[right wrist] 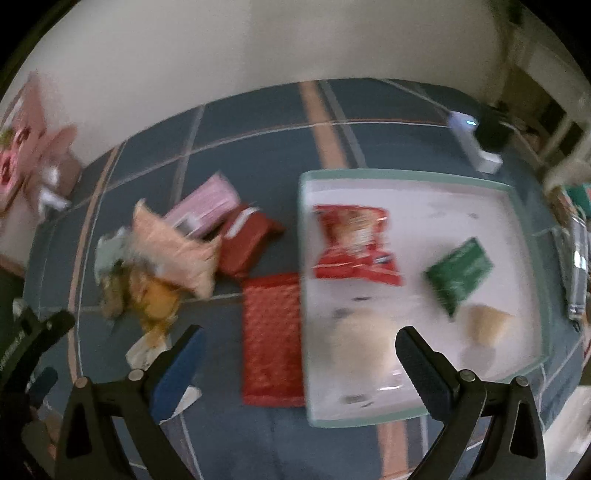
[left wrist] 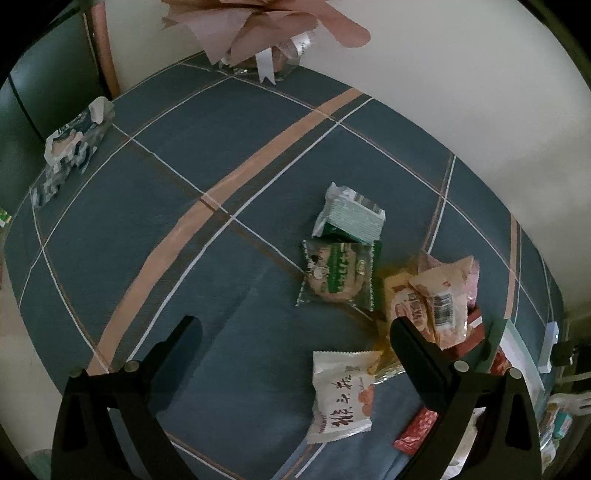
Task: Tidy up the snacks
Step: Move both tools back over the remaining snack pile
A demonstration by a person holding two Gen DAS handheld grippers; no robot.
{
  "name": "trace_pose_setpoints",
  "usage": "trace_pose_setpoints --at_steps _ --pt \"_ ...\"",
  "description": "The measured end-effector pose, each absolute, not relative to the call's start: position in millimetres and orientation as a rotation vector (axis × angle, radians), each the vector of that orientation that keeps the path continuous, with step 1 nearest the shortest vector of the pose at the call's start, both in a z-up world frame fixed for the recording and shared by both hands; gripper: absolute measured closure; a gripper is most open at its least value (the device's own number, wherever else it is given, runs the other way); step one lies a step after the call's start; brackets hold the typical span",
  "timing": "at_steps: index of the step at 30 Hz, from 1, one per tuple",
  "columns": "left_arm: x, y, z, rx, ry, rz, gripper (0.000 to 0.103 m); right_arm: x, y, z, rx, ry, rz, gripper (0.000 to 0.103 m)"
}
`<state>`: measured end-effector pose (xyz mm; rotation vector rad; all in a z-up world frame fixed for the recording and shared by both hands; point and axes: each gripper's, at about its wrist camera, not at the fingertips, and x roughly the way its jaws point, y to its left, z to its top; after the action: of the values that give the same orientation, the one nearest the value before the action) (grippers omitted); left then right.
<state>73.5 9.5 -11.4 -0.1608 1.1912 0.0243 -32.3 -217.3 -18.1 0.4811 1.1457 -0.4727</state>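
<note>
Right gripper hangs spread and empty over the tray's near-left rim; left gripper likewise released.
Loose snacks lie heaped left of the tray; a hasty grab could pinch two packets together.

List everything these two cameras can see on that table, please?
White tray with pale green rim: one, right side of the blue checked tablecloth.
Packets in tray: red crinkled bag, green packet, two pale blurred items.
Flat red packet: one, beside the tray's left edge.
Loose pile left of the tray: pink packet, peach packet, dark red packet, yellow wrapper.
Green-and-white snack packets: two, mid-table.
White packet with black writing: one, near edge.
Pink paper bow: one, far edge.
Left gripper: black, open, empty.
Right gripper: black, open, empty.
</note>
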Motion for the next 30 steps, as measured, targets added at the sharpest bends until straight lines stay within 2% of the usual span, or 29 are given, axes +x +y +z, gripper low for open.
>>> trace_pose_setpoints --at_steps 7,19,30 --pt "77 12 -17 -0.177 1.219 0.020 0.002 -14 -188 -34 0.482 1.182 -0.348 0.000" --pt "82 -20 -61 -0.141 1.387 -0.071 0.002 -2 -186 -67 0.523 1.251 -0.313 0.000" --pt "87 -16 -68 -0.156 1.425 -0.057 0.002 0 -190 -67 0.519 1.234 -0.304 0.000"
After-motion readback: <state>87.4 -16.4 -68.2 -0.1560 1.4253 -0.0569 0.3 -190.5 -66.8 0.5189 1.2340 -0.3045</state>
